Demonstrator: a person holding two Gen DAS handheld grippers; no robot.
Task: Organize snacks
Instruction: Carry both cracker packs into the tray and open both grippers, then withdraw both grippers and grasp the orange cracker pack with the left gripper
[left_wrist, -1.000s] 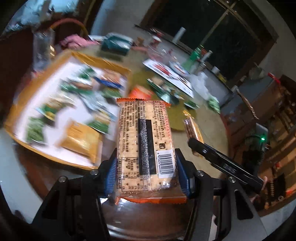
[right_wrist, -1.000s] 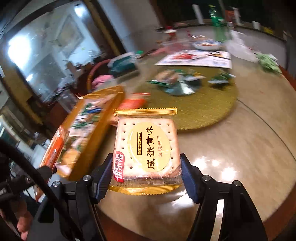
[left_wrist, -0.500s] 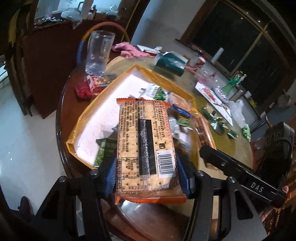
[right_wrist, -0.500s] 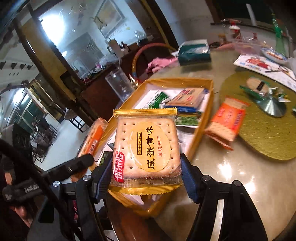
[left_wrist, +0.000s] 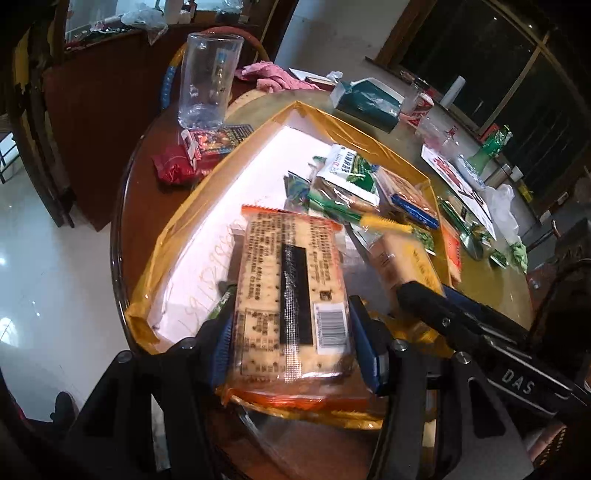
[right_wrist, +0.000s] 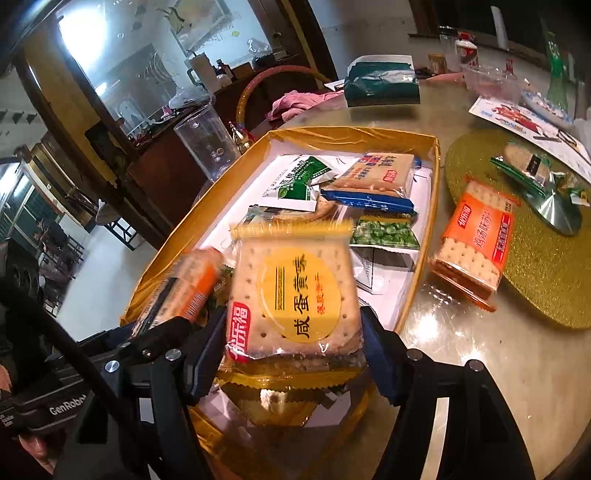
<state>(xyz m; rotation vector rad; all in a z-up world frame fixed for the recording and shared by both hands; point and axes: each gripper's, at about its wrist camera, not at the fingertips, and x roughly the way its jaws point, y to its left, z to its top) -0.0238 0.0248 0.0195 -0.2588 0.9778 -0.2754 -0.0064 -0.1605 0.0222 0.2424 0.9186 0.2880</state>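
While both hands hang over the shallow box with the yellow-taped rim (right_wrist: 424, 236), the step in hand looks like delivery: each gripper carries a cracker packet to be laid among the snacks already inside. The left gripper (left_wrist: 291, 347) is clamped on a clear, orange-ended packet of square crackers (left_wrist: 291, 295), label side up, its blue pads pressing both long edges. The right gripper (right_wrist: 295, 350) has a yellow-sealed cracker packet with a round yellow label (right_wrist: 295, 295) between its jaws, which are opening; I judge the packet is close to being let go.

Next, each packet likely wants lowering onto the bare white floor of the box (left_wrist: 236, 192), which lies toward the near and left part, since the far corner is heaped with green and blue wrappers (right_wrist: 369, 199). The two grippers sit close together, so they should part without knocking. An orange cracker packet (right_wrist: 476, 243) waits outside on the table (right_wrist: 498, 369), against a gold glitter mat (right_wrist: 546, 280). A clear tumbler (left_wrist: 207, 81) stands beyond the box's left rim.
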